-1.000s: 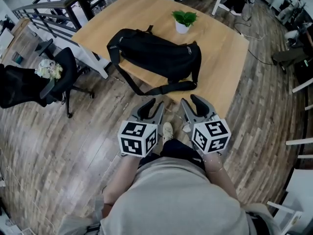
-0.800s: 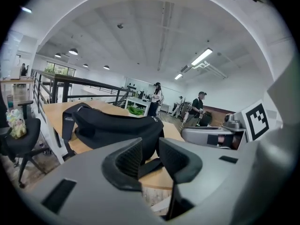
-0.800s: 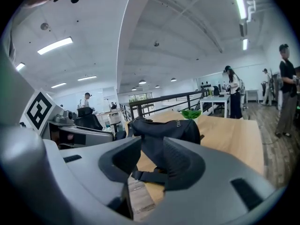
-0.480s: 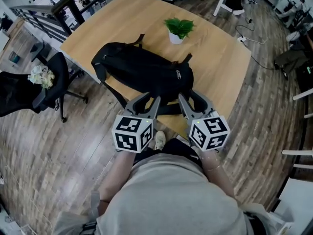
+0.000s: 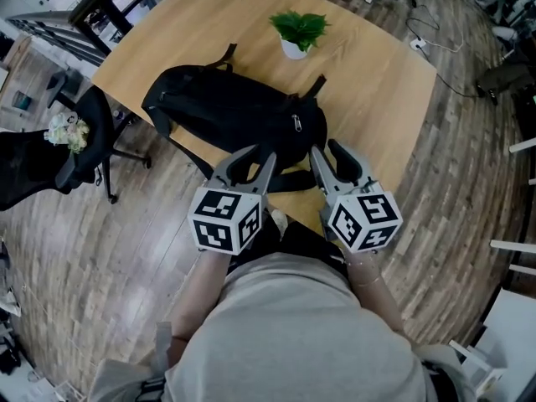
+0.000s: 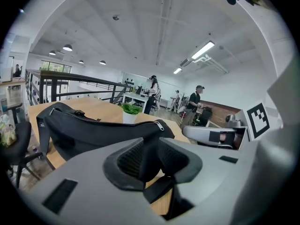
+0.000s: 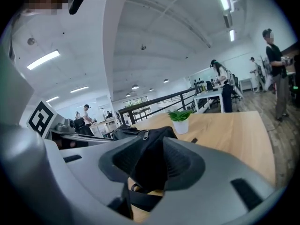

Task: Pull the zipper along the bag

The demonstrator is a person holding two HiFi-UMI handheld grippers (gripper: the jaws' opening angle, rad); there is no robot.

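Your left gripper (image 5: 248, 160) and right gripper (image 5: 333, 158) both hold their jaws apart with nothing clamped, at the near edge of the wooden table (image 5: 377, 74). The black bag (image 5: 226, 111) lies just ahead of them, its long axis running across you. The zipper pull (image 5: 296, 123) sits near the bag's right end, ahead between the two grippers and, as far as you can judge, slightly nearer the right one. The zipper track runs leftward from it.
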